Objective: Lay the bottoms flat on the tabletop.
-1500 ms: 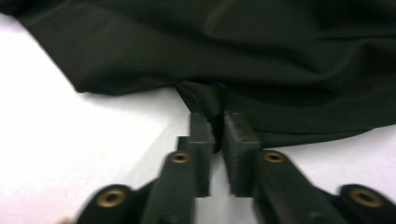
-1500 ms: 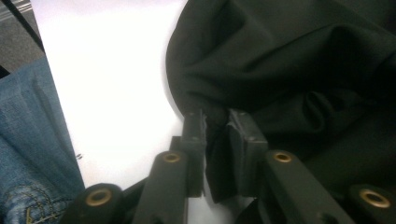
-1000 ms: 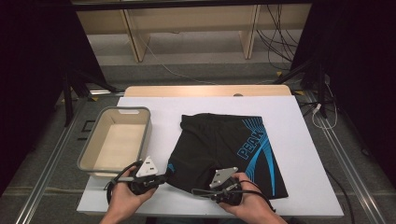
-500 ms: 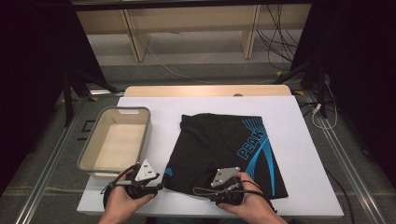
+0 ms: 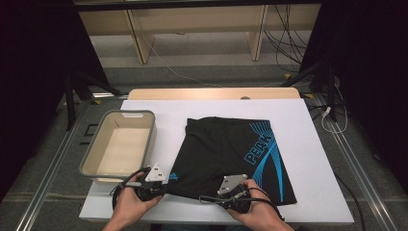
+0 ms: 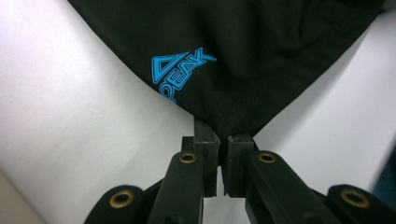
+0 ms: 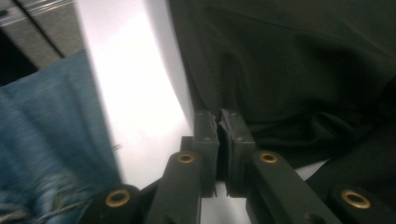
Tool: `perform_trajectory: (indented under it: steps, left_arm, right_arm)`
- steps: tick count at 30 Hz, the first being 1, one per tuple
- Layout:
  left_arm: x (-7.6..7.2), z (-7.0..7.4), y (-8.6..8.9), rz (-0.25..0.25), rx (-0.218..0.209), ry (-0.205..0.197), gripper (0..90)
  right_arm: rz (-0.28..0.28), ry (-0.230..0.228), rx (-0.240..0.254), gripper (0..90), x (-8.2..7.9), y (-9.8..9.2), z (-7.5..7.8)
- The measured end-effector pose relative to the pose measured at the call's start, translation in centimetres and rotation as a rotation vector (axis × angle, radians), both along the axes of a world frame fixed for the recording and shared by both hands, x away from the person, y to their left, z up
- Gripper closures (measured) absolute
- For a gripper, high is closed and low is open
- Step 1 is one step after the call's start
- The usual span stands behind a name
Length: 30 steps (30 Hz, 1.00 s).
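Observation:
Black shorts (image 5: 226,149) with blue PEAK print lie flat on the white table (image 5: 308,125). At the near left corner of the shorts, my left gripper (image 5: 169,188) has just been closing, and its jaws now pinch that corner. In the left gripper view the black fabric (image 6: 243,60) runs down to a point between the shut jaws of the left gripper (image 6: 223,137). My right gripper (image 5: 207,196) sits at the near hem and has also just been closing. In the right gripper view the right gripper (image 7: 218,123) is shut on the dark cloth (image 7: 289,70) at its edge.
A beige bin (image 5: 129,113) stands on the table's left side, close to my left hand. The person's jeans (image 7: 46,140) show beside the table's near edge. Cables lie on the floor beyond the far edge.
The left gripper shifted slightly left, away from the shorts' corner, half a second ago and is back on it now. The right hand and the shorts stay where they were.

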<state>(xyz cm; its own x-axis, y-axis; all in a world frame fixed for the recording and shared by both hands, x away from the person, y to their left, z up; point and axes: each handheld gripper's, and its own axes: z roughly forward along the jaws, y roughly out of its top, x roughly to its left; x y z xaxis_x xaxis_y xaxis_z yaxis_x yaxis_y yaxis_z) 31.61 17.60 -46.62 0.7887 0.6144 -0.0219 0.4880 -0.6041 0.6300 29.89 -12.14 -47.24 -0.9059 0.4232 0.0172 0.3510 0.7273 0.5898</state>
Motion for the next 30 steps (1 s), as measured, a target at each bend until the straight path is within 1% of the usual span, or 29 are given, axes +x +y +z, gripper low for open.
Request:
perform_trajectory:
  steps: [1, 3, 6, 9, 11, 13, 14, 16, 18, 20, 22, 23, 24, 25, 26, 27, 28, 29, 30]
  left_arm:
    - [-0.3, 0.1, 0.1, 0.002, 0.001, -0.006, 85.9]
    - [-0.8, 0.1, 0.2, -0.001, 0.004, -0.006, 85.8]
    - [-1.4, -0.3, 0.3, 0.001, 0.007, 0.007, 85.7]
    - [-1.5, -0.4, 0.6, 0.007, 0.012, 0.008, 85.6]
    - [-1.5, -0.5, 0.7, 0.014, 0.020, 0.013, 85.5]
    - [-1.5, -0.7, 0.7, 0.008, 0.029, 0.020, 85.3]
    - [-1.5, -0.8, 0.6, 0.002, 0.042, 0.022, 85.2]
    - [-1.6, -0.8, 0.6, -0.002, 0.049, 0.019, 84.9]
    - [-1.6, -0.5, 0.6, 0.004, 0.042, 0.012, 84.3]
    - [-1.7, -0.1, 0.7, -0.001, 0.050, 0.002, 82.2]
    - [-1.8, 0.4, 0.8, 0.007, 0.042, -0.024, 75.9]
    - [-1.7, 0.9, 0.8, 0.015, 0.034, -0.053, 67.5]
    - [-1.7, 1.1, 0.8, 0.022, 0.026, -0.062, 57.2]
    - [-1.7, 1.5, 0.8, 0.032, 0.006, -0.089, 51.6]
    - [-1.7, 1.9, 0.7, 0.032, -0.014, -0.112, 44.3]
    - [-1.6, 2.2, 0.5, 0.039, -0.042, -0.121, 36.6]
    - [-1.5, 2.5, 0.3, 0.046, -0.066, -0.130, 32.8]
    - [-1.3, 2.7, 0.1, 0.053, -0.090, -0.138, 30.0]
    - [-1.2, 2.9, -0.2, 0.059, -0.108, -0.142, 29.6]
  right_arm:
    - [0.012, 0.009, 0.007, 86.2, -0.2, -0.1, 0.2]
    - [0.028, 0.026, 0.018, 86.1, -0.6, -0.1, 0.4]
    - [0.046, 0.038, 0.015, 86.2, -1.0, 0.0, 0.4]
    - [0.070, 0.053, 0.017, 86.1, -1.3, 0.1, 0.4]
    - [0.074, 0.060, 0.015, 86.1, -1.4, 0.2, 0.5]
    - [0.080, 0.070, 0.023, 86.1, -1.4, 0.3, 0.4]
    - [0.082, 0.069, 0.022, 86.1, -1.4, 0.3, 0.4]
    - [0.087, 0.083, 0.023, 86.0, -1.5, 0.3, 0.2]
    - [0.089, 0.086, 0.019, 85.7, -1.5, 0.4, 0.1]
    - [0.090, 0.087, 0.024, 84.5, -1.5, 0.4, 0.1]
    - [0.091, 0.102, 0.051, 82.7, -1.5, 0.3, 0.4]
    - [0.090, 0.126, 0.082, 79.3, -1.5, 0.2, 0.7]
    - [0.079, 0.121, 0.110, 74.6, -1.5, 0.1, 1.1]
    - [0.072, 0.111, 0.118, 71.7, -1.4, 0.0, 1.3]
    - [0.052, 0.088, 0.132, 69.8, -1.2, -0.2, 1.7]
    - [0.027, 0.076, 0.144, 69.8, -0.8, -0.6, 2.1]
    - [-0.005, 0.064, 0.157, 69.9, -0.3, -1.1, 2.3]
    - [-0.051, 0.050, 0.167, 71.3, 0.2, -1.7, 2.5]
    - [-0.096, 0.039, 0.179, 72.9, 0.7, -2.3, 2.6]
